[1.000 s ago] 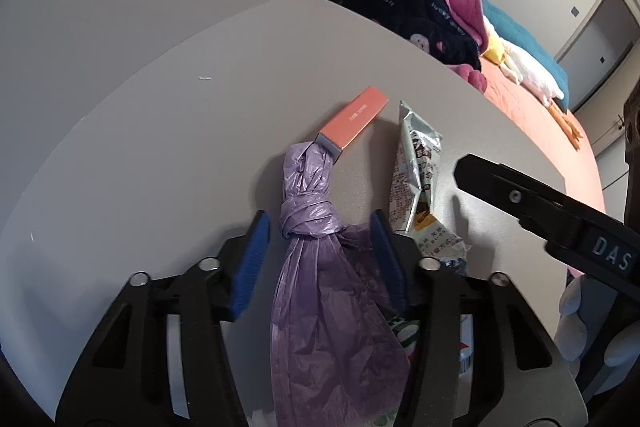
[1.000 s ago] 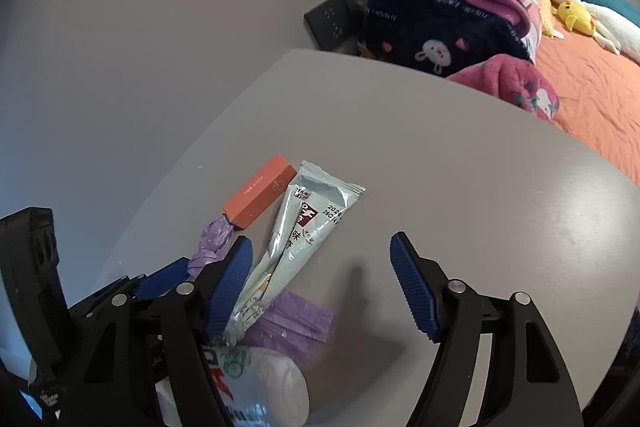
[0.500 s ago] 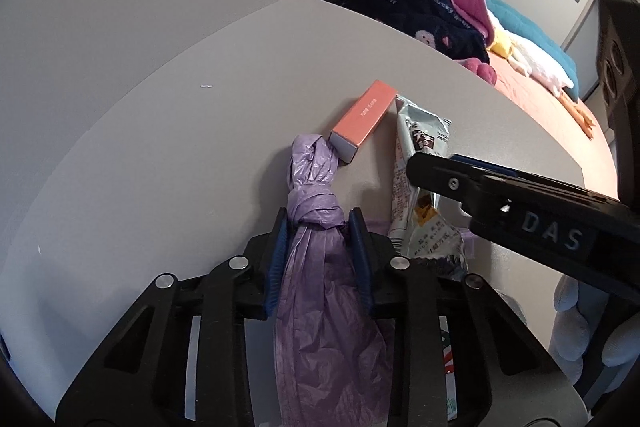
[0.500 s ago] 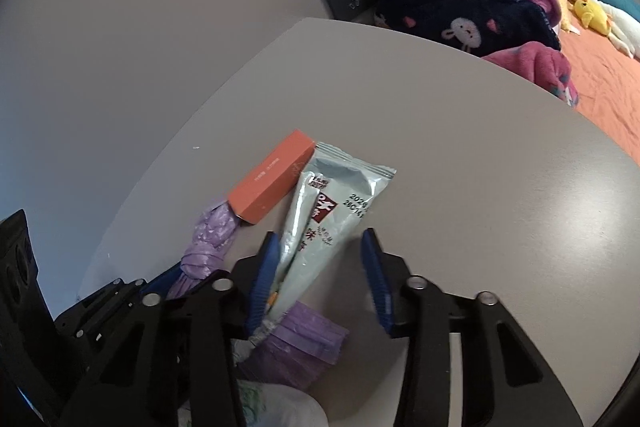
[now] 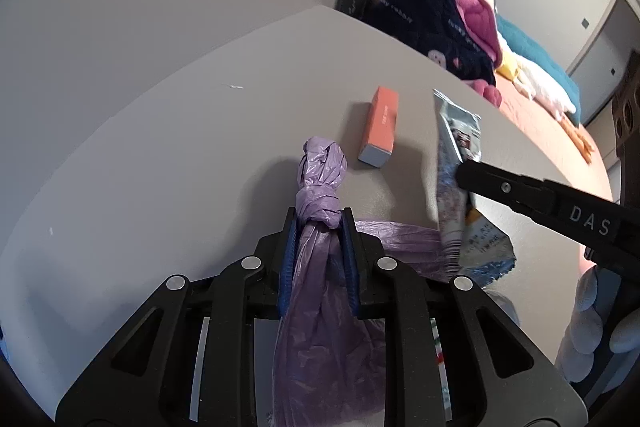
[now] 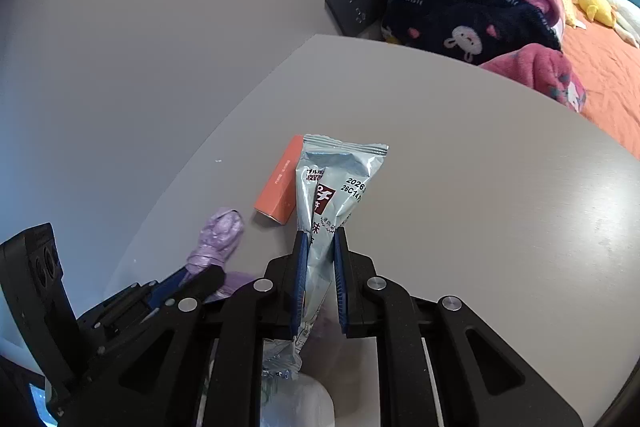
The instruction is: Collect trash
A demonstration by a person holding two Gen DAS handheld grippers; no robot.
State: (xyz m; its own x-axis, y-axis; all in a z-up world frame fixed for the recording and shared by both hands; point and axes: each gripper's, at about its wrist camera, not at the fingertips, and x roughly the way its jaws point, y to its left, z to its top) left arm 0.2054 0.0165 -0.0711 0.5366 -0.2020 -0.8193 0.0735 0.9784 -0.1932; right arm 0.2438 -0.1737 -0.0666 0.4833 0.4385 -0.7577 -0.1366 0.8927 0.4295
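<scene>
**Trash in both grippers: purple bag left, snack wrapper right**

Purple bag (image 5: 320, 327), knotted at the neck, sits between the blue pads (image 5: 289, 259) of the left gripper (image 5: 319, 223); its jaws have just been closing and now pinch the plastic directly below the knot, the knot itself standing clear above the fingertips; the body of the bag hangs down between the gripper's black arms, and a loose flap spreads flat on the grey table (image 5: 200, 147) toward the right.

Silver snack wrapper (image 6: 340, 183) is clamped by the right gripper (image 6: 320, 233); its jaws have just been closing and now press the pack narrow at mid-length, with the sealed end and printed date code standing up past the fingertips and the torn lower end trailing down between the arms.

Orange box (image 5: 381, 126) lies flat on the table, untouched, just beyond the bag's knot and beside the wrapper; from the right wrist view the wrapper overlaps its right edge.

Beyond the table's far edge: dark fleece clothing (image 6: 460, 11) with pink garments piled on an orange bedspread (image 6: 612, 75); soft toys further along; black socket plate (image 6: 356, 7) on the wall; a gloved hand (image 5: 596, 323) behind the right gripper.
</scene>
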